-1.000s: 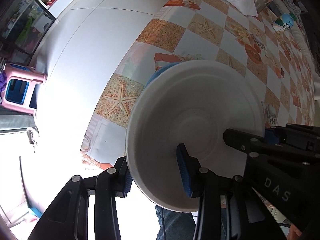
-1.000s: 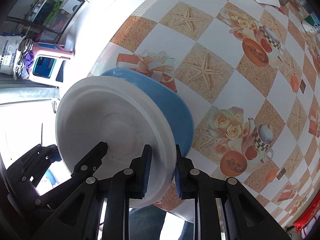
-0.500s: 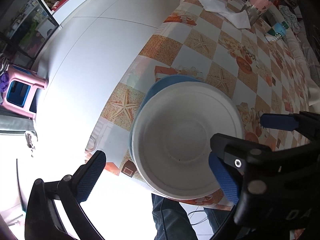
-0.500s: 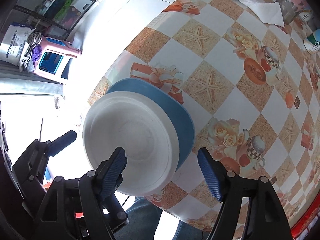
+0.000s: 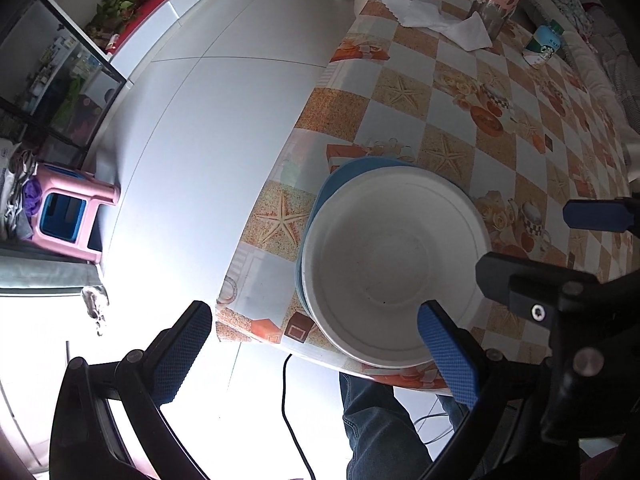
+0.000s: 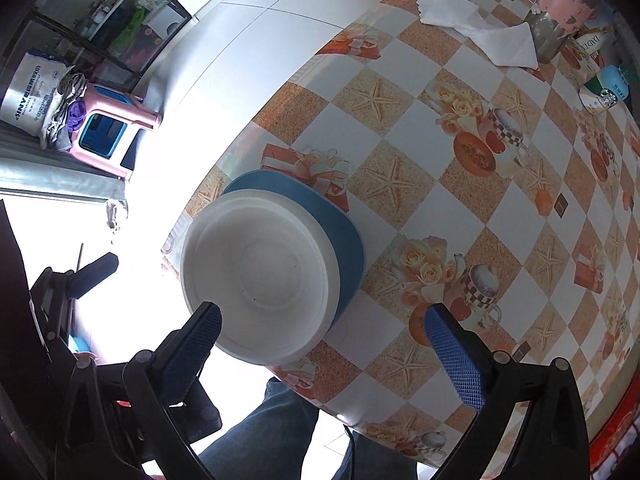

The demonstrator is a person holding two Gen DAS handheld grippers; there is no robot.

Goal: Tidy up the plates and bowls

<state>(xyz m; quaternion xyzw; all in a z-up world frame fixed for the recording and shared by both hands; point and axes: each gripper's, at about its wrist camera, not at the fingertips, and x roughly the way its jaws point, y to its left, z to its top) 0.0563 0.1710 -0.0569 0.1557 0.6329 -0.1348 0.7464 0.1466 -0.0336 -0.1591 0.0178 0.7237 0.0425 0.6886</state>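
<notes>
A white bowl (image 5: 394,262) sits on a blue plate (image 5: 340,180) at the near corner of the table; both show in the right wrist view too, the bowl (image 6: 260,276) on the plate (image 6: 344,236). My left gripper (image 5: 316,352) is open and empty, raised above and in front of the bowl. My right gripper (image 6: 324,344) is open and empty, also raised in front of the bowl. The right gripper's fingers (image 5: 596,216) appear at the right of the left wrist view.
The table (image 6: 440,168) has a checkered starfish cloth. At its far end lie a white napkin (image 6: 480,28), a pink jar (image 6: 560,12) and a small cup (image 6: 604,92). A pink stool (image 5: 68,216) stands on the floor to the left. The person's legs (image 6: 272,428) are below the table edge.
Both grippers let go of the white bowl, opened wide and drew back and up. The bowl now rests on the blue plate.
</notes>
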